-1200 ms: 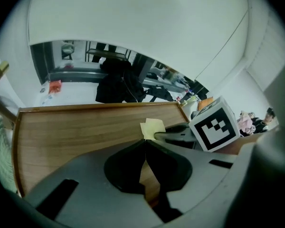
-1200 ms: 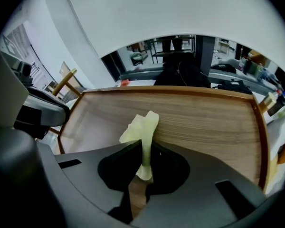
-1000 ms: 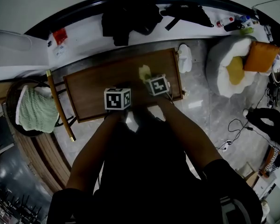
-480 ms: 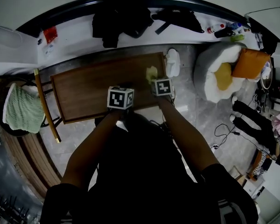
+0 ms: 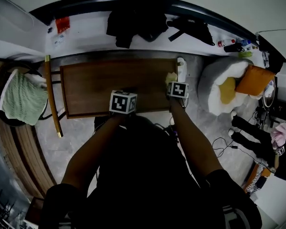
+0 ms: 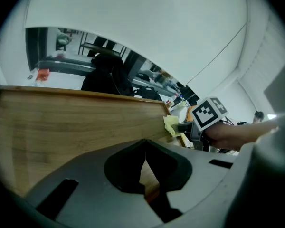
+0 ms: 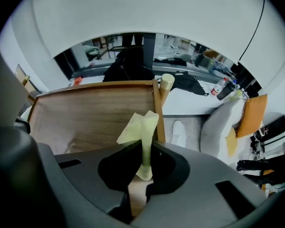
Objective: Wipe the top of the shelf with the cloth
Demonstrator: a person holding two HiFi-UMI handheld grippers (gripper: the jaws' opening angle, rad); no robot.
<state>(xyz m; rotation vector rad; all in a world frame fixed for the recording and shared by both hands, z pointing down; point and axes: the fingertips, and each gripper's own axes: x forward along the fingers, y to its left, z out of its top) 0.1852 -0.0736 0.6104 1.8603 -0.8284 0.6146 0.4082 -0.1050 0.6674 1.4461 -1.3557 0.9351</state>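
The brown wooden shelf top (image 5: 100, 85) lies below me. My right gripper (image 5: 173, 81) is shut on a pale yellow cloth (image 5: 171, 76) at the shelf's right end, close to its raised side edge. In the right gripper view the cloth (image 7: 142, 125) stands pinched between the jaws of that gripper (image 7: 145, 161) over the wood (image 7: 85, 118). My left gripper (image 5: 125, 92) hovers over the shelf's front edge near the middle. Its jaws (image 6: 145, 159) are shut with nothing between them. From the left gripper view the cloth (image 6: 171, 125) and the right gripper's marker cube (image 6: 209, 114) show at the far right.
A round basket chair with a green knit throw (image 5: 20, 97) and a wooden pole (image 5: 52, 97) stand left of the shelf. A white slipper (image 5: 182, 68) and a white cushion seat with an orange pillow (image 5: 226, 82) lie to the right. Dark clothes (image 5: 133, 22) rest on the ledge behind.
The right gripper has carried the cloth rightward along the shelf top, from near the middle to the right end. The left gripper stays by the front edge.
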